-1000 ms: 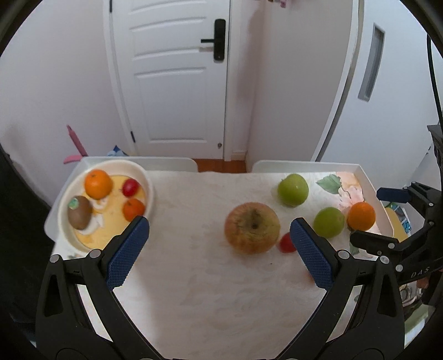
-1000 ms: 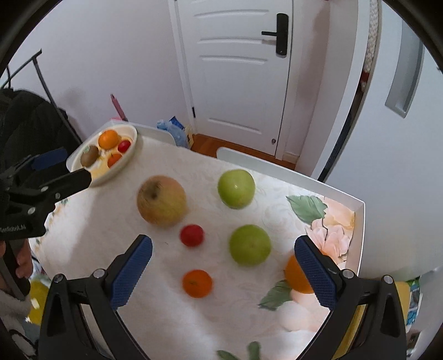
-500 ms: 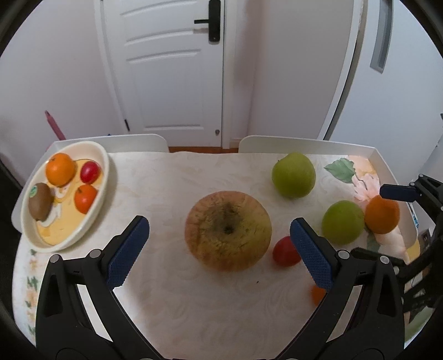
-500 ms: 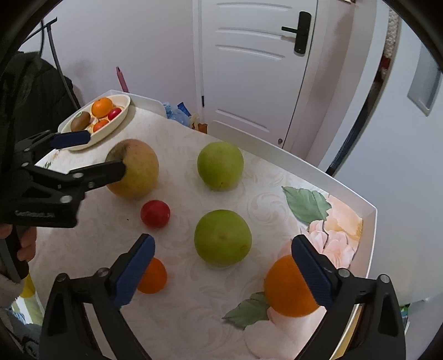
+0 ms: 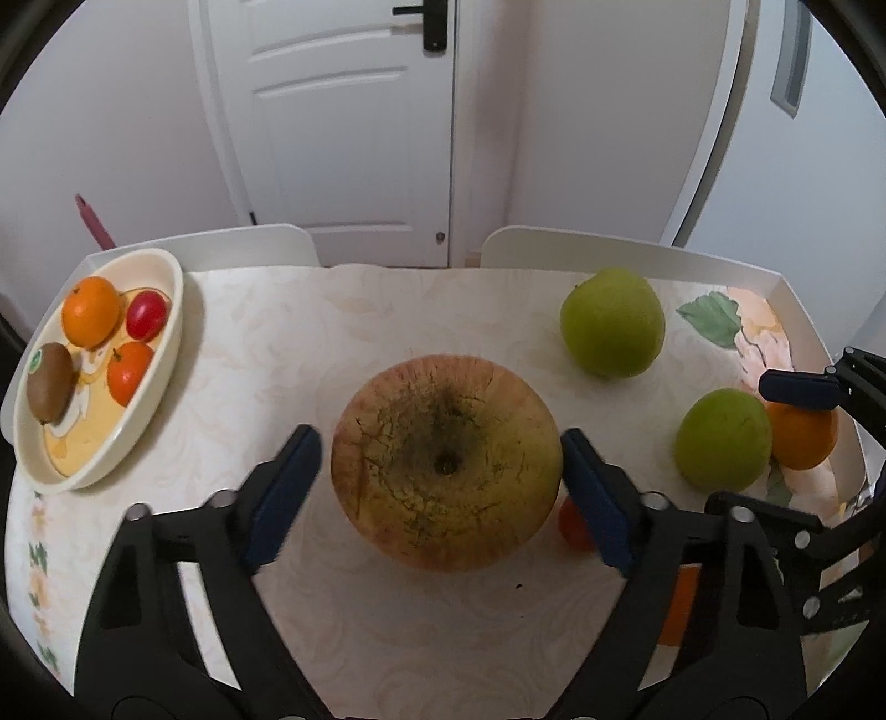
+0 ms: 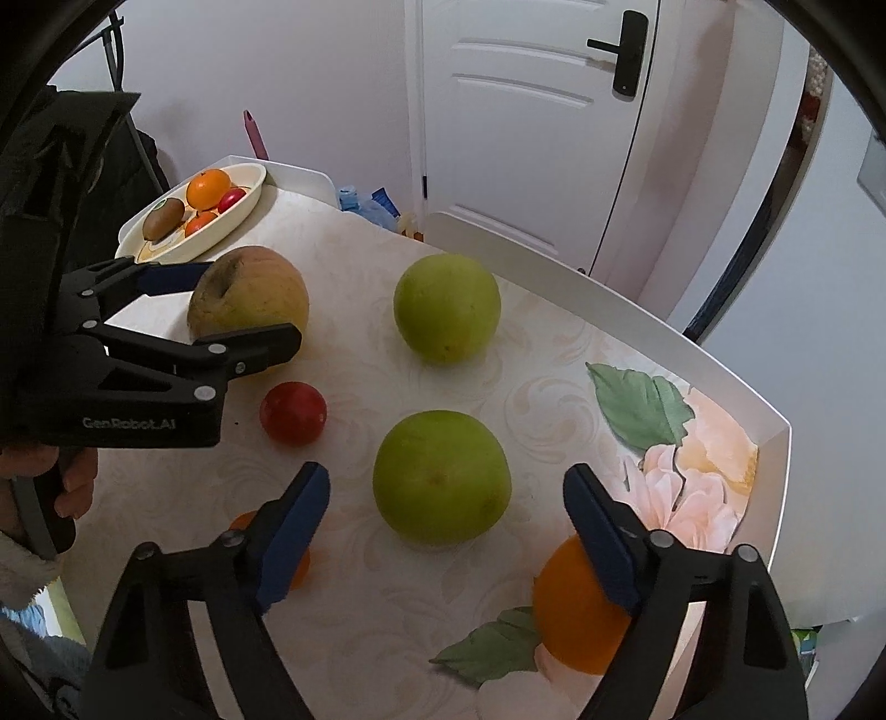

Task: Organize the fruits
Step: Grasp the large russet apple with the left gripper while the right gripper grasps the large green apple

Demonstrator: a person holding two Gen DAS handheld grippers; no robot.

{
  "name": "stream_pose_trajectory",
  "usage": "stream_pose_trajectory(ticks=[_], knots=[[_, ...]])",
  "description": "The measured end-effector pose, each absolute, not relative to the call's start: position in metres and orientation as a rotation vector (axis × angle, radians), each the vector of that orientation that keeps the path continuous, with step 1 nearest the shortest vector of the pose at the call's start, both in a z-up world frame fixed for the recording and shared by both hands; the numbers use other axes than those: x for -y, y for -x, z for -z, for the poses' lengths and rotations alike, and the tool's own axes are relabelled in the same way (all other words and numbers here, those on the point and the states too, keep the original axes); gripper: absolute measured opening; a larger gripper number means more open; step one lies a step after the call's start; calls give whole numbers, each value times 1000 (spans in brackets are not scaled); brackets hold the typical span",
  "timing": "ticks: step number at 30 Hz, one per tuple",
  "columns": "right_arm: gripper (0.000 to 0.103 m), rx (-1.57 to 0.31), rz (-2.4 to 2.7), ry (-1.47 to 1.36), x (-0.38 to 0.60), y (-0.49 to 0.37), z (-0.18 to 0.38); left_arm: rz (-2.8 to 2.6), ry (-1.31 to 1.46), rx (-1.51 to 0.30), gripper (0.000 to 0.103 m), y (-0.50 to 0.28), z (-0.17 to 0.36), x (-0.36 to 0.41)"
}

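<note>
A white panelled door [image 5: 354,127] with a black lever handle [image 5: 425,22] stands shut at the far side, set in pale walls [image 5: 598,111]. The tabletop [image 5: 343,321], under a cream patterned cloth with a flower print at right, has a raised white rim [image 6: 603,288]. A strip of wooden floor [image 6: 412,224] shows beneath the door.

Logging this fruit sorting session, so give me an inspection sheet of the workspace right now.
Surface: table, pale patterned cloth.
Job's things: russet apple, two green apples, red fruit, orange loose; plate holds four fruits.
Clutter: small orange fruit by the right finger.
Grippers: left gripper and right gripper have just been closing, astride the russet apple and nearer green apple; neither pressing.
Cables: dark cable, far left.
Surroundings: white door.
</note>
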State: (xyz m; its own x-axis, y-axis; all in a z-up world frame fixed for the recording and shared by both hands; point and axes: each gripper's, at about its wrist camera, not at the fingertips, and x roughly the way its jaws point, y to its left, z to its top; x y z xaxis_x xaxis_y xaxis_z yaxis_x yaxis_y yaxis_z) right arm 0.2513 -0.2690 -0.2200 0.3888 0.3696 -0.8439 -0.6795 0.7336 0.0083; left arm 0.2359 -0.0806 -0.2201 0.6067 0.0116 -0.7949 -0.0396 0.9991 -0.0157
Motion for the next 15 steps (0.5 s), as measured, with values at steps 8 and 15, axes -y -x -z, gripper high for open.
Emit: stream_pose_trajectory(ticks=[8, 15], knots=[[76, -965, -696, 380, 269, -251, 225, -21, 28, -921, 81, -234, 222, 82], [75, -958, -709, 399, 265, -251, 228, -25, 12, -931, 81, -229, 221, 81]])
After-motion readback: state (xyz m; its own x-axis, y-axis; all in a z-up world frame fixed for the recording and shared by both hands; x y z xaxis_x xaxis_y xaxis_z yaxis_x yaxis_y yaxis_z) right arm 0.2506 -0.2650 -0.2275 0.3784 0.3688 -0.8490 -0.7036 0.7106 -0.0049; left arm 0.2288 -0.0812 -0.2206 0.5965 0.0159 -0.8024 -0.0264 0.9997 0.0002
